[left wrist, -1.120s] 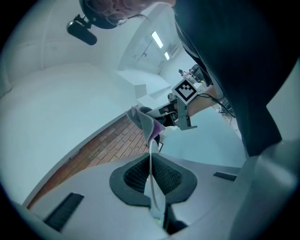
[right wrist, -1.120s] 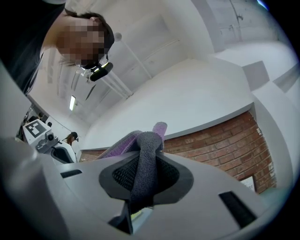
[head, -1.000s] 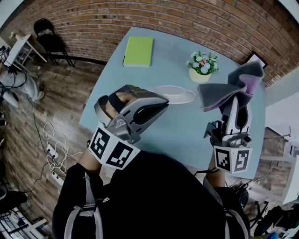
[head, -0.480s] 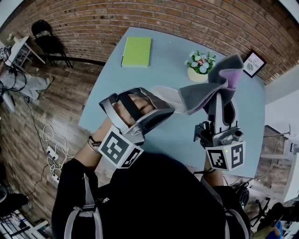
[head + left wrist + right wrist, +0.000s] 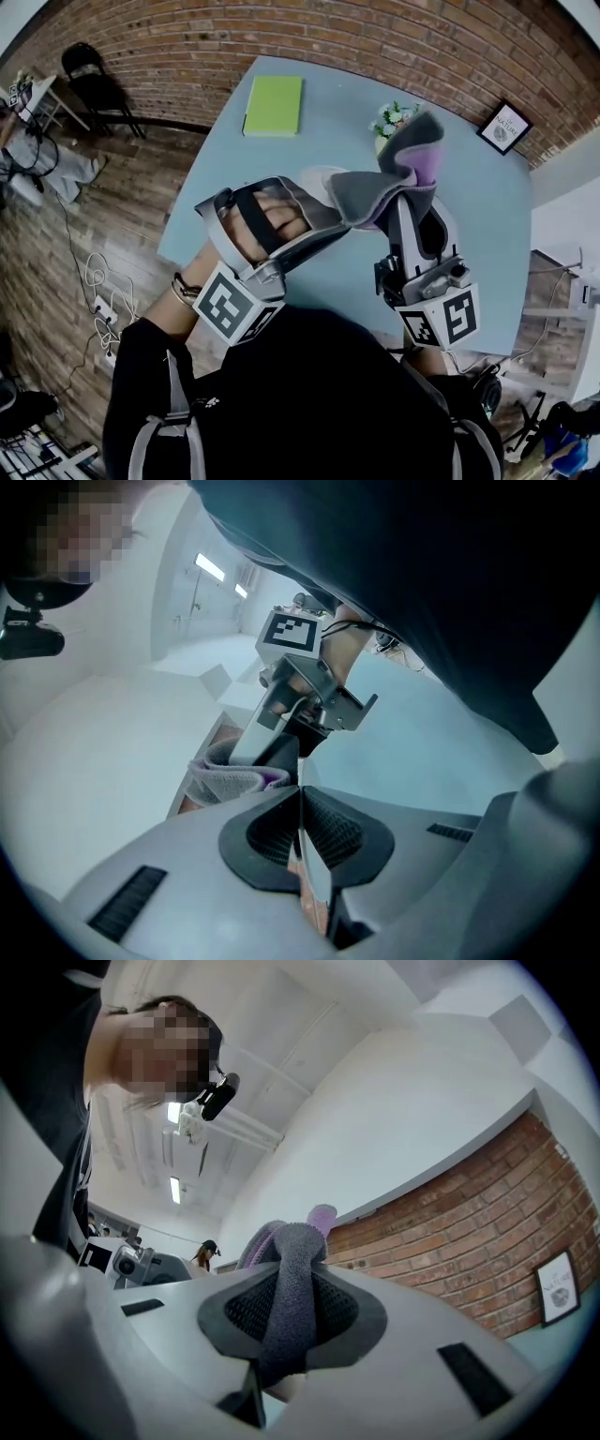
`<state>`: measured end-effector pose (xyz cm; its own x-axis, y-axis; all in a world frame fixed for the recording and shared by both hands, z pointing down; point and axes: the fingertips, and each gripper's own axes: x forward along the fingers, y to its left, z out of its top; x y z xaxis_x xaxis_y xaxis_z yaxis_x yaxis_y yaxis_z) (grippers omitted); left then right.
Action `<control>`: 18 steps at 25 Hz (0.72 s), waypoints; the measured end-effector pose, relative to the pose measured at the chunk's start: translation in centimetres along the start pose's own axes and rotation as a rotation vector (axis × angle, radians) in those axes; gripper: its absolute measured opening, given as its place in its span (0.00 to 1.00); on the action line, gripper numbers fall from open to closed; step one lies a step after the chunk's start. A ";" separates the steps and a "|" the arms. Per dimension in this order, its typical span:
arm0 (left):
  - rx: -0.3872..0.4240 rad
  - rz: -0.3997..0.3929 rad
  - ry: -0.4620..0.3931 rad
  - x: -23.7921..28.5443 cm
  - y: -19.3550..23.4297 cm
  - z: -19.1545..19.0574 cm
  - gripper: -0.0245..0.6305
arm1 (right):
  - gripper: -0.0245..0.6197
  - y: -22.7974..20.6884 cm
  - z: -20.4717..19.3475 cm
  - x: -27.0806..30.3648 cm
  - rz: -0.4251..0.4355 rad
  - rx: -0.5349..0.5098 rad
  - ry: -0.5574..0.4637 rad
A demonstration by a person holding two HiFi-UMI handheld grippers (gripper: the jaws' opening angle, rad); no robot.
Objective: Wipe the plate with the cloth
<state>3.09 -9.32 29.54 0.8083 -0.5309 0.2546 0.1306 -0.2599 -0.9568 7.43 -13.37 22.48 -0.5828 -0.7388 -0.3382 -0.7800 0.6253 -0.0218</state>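
I swung the right gripper [image 5: 405, 208], jaws clamped on cloth [image 5: 382, 187], left over the plate [image 5: 317, 174], masking flowers [image 5: 395, 117]. On the left gripper [image 5: 334, 223], jaws pinch the rim.

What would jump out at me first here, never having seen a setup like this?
Probably the grey and purple cloth clamped in the right gripper, held up over the middle of the pale blue table. Beside it, the left gripper pinches the rim of a white plate, and a bright green book lies at the table's far side, near the brick wall.
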 end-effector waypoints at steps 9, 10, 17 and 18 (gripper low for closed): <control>0.026 0.016 0.003 -0.6 0.2 0.3 0.07 | 0.13 -0.2 -1.4 -0.3 -0.023 -0.140 0.060; 0.030 0.014 0.000 -0.7 0.2 0.4 0.07 | 0.13 -0.5 -1.7 -0.4 -0.033 -0.150 0.067; 0.048 0.008 -0.021 -1.3 0.2 0.9 0.07 | 0.13 -3.0 -3.6 -1.1 -0.123 -0.162 0.121; 0.052 0.009 -0.025 -1.4 0.3 1.0 0.07 | 0.13 -3.4 -3.9 -1.3 -0.135 -0.155 0.130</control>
<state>2.55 -7.83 28.79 0.8235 -0.5128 0.2429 0.1524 -0.2124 -0.9652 9.91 -15.51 26.68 -0.4871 -0.8457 -0.2180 -0.8729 0.4798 0.0889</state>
